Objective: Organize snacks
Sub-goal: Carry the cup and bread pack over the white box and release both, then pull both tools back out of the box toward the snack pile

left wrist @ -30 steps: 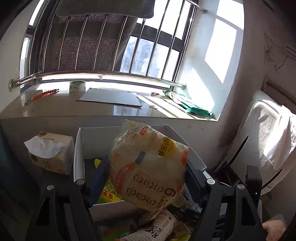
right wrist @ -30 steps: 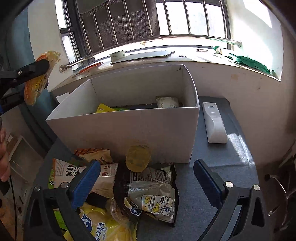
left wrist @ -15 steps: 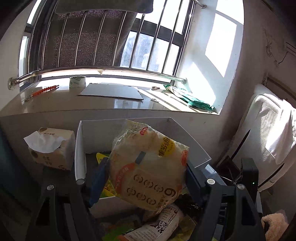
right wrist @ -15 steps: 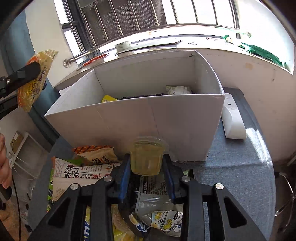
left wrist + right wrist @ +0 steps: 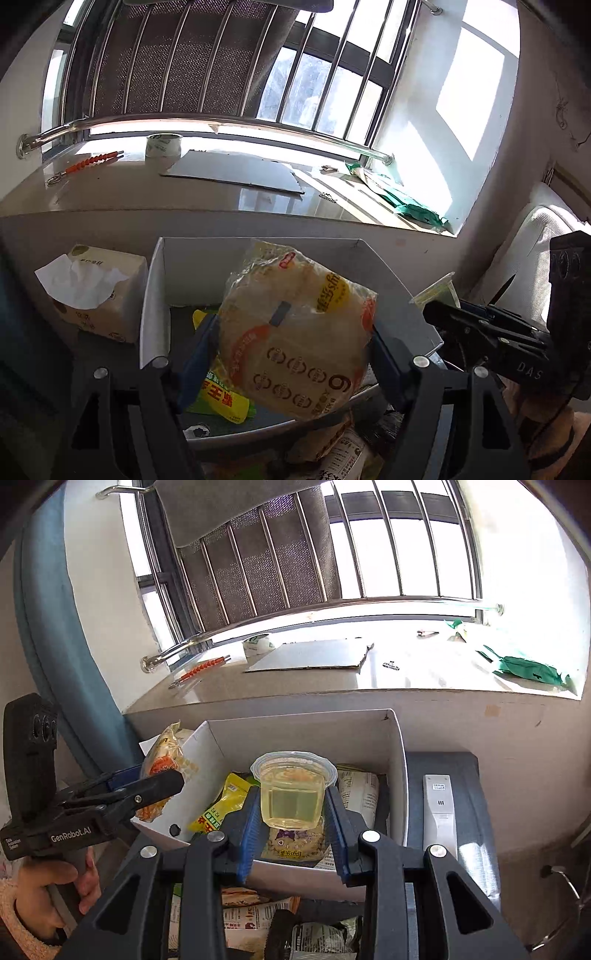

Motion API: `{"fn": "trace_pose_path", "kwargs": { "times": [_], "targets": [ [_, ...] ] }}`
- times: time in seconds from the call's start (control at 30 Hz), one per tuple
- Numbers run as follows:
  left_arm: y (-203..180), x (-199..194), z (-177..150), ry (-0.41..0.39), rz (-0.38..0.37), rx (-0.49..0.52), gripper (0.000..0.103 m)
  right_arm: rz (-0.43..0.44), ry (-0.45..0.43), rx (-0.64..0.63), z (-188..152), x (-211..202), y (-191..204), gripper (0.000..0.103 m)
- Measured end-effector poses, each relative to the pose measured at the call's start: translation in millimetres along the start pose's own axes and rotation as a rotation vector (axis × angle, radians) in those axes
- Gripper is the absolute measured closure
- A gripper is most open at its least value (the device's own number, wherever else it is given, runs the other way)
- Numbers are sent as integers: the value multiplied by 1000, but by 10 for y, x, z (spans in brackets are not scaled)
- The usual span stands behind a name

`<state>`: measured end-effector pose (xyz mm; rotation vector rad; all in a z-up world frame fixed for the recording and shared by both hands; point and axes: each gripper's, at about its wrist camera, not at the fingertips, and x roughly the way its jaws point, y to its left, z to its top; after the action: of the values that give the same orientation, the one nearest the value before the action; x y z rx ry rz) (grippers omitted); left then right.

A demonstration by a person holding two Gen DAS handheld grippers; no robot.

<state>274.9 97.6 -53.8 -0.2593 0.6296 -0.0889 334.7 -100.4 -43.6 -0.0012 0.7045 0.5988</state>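
My left gripper [image 5: 291, 350] is shut on a round yellow-orange snack bag [image 5: 295, 339] and holds it above the white box [image 5: 151, 295]. The bag also shows in the right wrist view [image 5: 166, 768], at the box's left wall. My right gripper [image 5: 291, 808] is shut on a clear jelly cup [image 5: 291, 790] and holds it over the box's [image 5: 399, 775] inside. The cup's edge shows in the left wrist view [image 5: 437, 293]. A yellow-green packet [image 5: 221, 805] and other packets lie in the box. More snack packets [image 5: 258, 915] lie on the table in front of the box.
A tissue box [image 5: 92, 295] stands left of the white box. A white remote [image 5: 439, 808] lies on the blue-grey table right of it. The windowsill behind holds a tape roll [image 5: 162, 146], a cardboard sheet [image 5: 236, 171] and a green bag [image 5: 528, 668].
My right gripper shut on the jelly cup, lifted it from the table and brought it over the box. My left gripper moved closer over the box with the bag.
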Motion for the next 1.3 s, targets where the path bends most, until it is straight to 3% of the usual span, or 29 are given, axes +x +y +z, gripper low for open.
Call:
{"fn": "trace_pose_path", "kwargs": {
  "times": [0.1,0.17,0.23,0.27,0.37,0.53,0.8,1.07,1.3],
  "targets": [
    [9,93,57,17,19,12,22,-29,33,-14,127,200,2,66],
    [40,138,77,30,38,8,11,-42,54,-10,162,296,-8,64],
    [86,166,73,53,56,-5,0,-49,74,5,199,360,-35,23],
    [107,152,60,52,65,-8,0,-62,56,7,194,343,-58,0],
    [156,88,15,38,98,-8,0,-96,-22,1,161,218,-80,0],
    [221,-92,-50,-2,118,-22,0,-89,10,-12,104,171,-75,0],
    [105,-689,-287,-74,116,31,0,-17,-52,-23,-127,-278,59,0],
    [-104,-1376,-758,-145,70,70,0,86,-98,-31,-619,-882,189,0],
    [-330,-1757,-1369,-164,48,86,0,98,-120,-52,-1259,-1326,265,0]
  ]
}}
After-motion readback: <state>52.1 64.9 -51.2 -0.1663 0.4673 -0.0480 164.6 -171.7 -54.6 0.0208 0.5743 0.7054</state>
